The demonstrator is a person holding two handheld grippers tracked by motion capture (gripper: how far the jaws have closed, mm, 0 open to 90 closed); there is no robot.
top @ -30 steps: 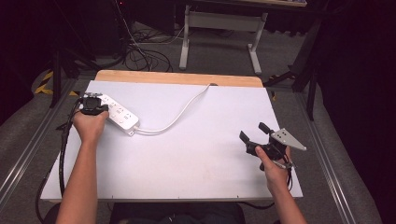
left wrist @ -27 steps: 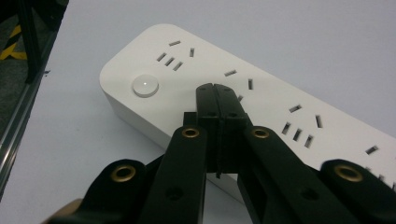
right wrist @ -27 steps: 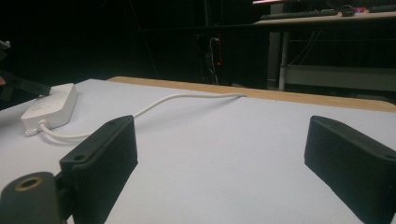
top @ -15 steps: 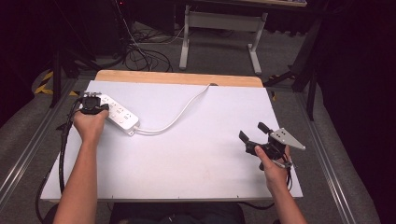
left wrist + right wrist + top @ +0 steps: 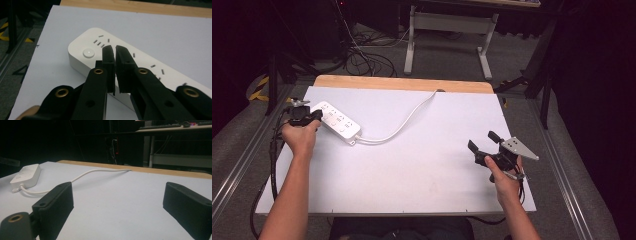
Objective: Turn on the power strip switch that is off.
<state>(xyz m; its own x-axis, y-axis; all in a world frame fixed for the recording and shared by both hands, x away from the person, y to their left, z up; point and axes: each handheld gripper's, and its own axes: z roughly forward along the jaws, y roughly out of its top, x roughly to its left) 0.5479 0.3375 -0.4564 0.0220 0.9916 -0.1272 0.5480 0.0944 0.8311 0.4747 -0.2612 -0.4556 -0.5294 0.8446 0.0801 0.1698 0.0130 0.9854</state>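
A white power strip (image 5: 337, 122) lies at the table's back left, and its white cable (image 5: 402, 122) curves toward the far edge. My left gripper (image 5: 316, 116) hovers over the strip's left end. In the left gripper view the jaws (image 5: 115, 48) stand just right of the round button (image 5: 89, 53) on the strip (image 5: 87, 42). They are shut to a thin slit with nothing between them, having just parted a hair. My right gripper (image 5: 482, 141) is held open near the table's front right, empty. Its view (image 5: 117, 200) looks across the table at the strip (image 5: 26, 176) and cable (image 5: 100, 171).
The white table top (image 5: 422, 170) has a wooden strip (image 5: 402, 83) along its far edge. Metal rails (image 5: 242, 160) run along both sides. Behind the table are a desk frame (image 5: 484, 55) and loose floor cables (image 5: 362, 57).
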